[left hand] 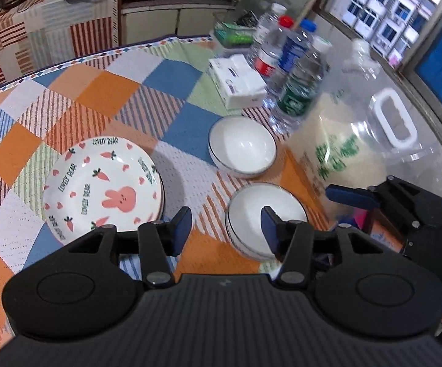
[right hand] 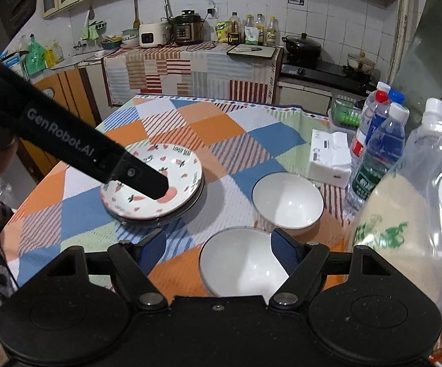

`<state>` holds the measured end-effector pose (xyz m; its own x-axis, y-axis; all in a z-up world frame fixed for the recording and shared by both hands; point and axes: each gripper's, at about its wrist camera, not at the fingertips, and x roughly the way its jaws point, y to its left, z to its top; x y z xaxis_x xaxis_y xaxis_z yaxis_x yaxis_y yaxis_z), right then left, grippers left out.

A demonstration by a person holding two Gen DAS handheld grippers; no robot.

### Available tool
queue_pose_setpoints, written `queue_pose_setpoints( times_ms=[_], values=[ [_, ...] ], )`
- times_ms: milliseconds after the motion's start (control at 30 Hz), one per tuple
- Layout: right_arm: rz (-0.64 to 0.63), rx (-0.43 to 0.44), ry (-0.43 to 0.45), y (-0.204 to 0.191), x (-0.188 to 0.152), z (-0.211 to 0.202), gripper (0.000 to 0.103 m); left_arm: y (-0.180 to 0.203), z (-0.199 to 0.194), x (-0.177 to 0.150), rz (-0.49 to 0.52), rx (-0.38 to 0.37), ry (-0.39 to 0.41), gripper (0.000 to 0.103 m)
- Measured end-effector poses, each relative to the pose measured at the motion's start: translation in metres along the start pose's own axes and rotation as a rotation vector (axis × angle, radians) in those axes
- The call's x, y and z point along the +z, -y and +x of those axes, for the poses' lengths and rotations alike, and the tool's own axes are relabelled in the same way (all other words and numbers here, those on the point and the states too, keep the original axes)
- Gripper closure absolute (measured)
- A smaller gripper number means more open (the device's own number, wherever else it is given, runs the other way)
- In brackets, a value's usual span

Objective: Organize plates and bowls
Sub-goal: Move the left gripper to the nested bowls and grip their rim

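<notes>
You're hovering both tongs, left (left hand: 225,229) and right (right hand: 218,249), released, over the near bowl (right hand: 236,263). It's sitting just in front of the far bowl (right hand: 286,200), w/ the plate stack (right hand: 160,195) to its left. Glazed ceramic, prob slick & fragile: pinch the rim.

My left wrist camera looks down close over the tabletop (left hand: 172,85) toward the window. My right wrist camera sits slightly higher, facing the kitchen wall. Both share the carrot plate (left hand: 98,183) (right hand: 181,165) and two white bowls (left hand: 242,146) (right hand: 288,198).
</notes>
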<state>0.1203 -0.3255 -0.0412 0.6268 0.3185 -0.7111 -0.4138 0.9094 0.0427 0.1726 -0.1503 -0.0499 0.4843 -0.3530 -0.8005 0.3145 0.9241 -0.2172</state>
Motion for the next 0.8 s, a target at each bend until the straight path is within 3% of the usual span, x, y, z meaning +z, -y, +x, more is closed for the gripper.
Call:
queue_pose_setpoints(
  times_ms=[133,267,733,800],
  values=[
    [0.051,-0.002,-0.014,0.015,0.011,0.019,0.015,-0.019,0.019,0.014,-0.092,0.015,-0.026,0.047],
    [0.129,-0.006,-0.057,0.031,0.017,0.049,0.015,-0.032,0.042,0.025,-0.122,0.032,-0.034,0.047],
    [0.314,-0.047,-0.218,0.082,0.008,0.145,0.015,-0.041,0.166,0.055,-0.207,-0.051,-0.018,0.049],
    [0.317,-0.039,-0.224,0.086,0.007,0.152,0.015,-0.039,0.19,0.06,-0.219,-0.06,-0.068,0.049]
  ],
)
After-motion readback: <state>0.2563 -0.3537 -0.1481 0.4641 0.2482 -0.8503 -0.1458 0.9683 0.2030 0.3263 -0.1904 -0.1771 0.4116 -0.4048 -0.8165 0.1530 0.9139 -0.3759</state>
